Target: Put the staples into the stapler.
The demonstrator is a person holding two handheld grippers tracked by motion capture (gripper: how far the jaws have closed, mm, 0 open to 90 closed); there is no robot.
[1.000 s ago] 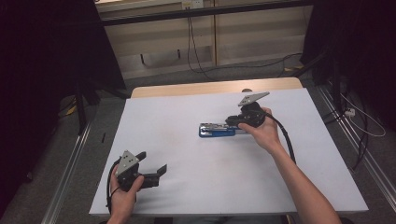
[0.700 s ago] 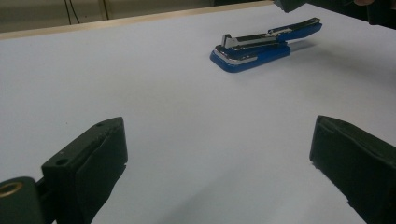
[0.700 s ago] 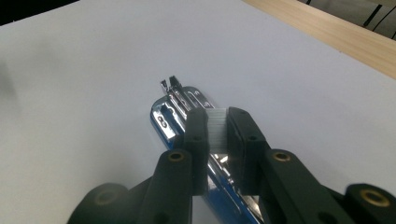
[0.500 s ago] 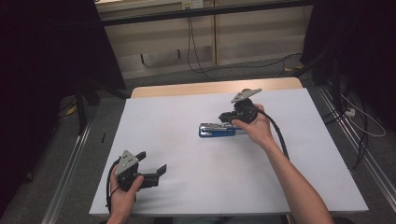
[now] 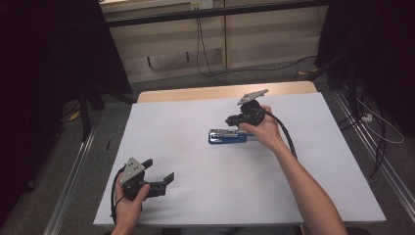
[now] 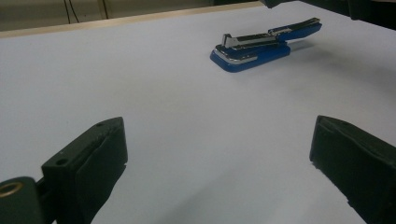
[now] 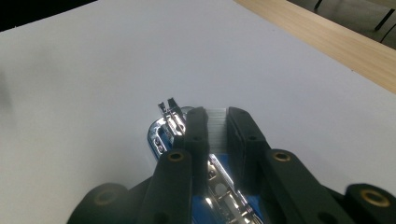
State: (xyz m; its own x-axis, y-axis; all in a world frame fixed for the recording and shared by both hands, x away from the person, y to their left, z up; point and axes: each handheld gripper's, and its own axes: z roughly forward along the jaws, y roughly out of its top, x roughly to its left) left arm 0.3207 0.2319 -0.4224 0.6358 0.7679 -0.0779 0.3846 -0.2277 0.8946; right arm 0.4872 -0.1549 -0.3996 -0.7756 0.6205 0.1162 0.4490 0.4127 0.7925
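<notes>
I see the white table, smooth and matte, with a bare wooden strip along its far edge. On it, a little right of the middle, lies the blue stapler, long and low, with a glossy plastic base and a shiny chrome magazine that is open on top. My right gripper hangs just above the stapler's rear half, its black jaws nearly together and pinching a small pale strip of staples between the pads. My left gripper rests at the near left corner, well away from the stapler, its blocky black jaws spread wide with nothing between them.
</notes>
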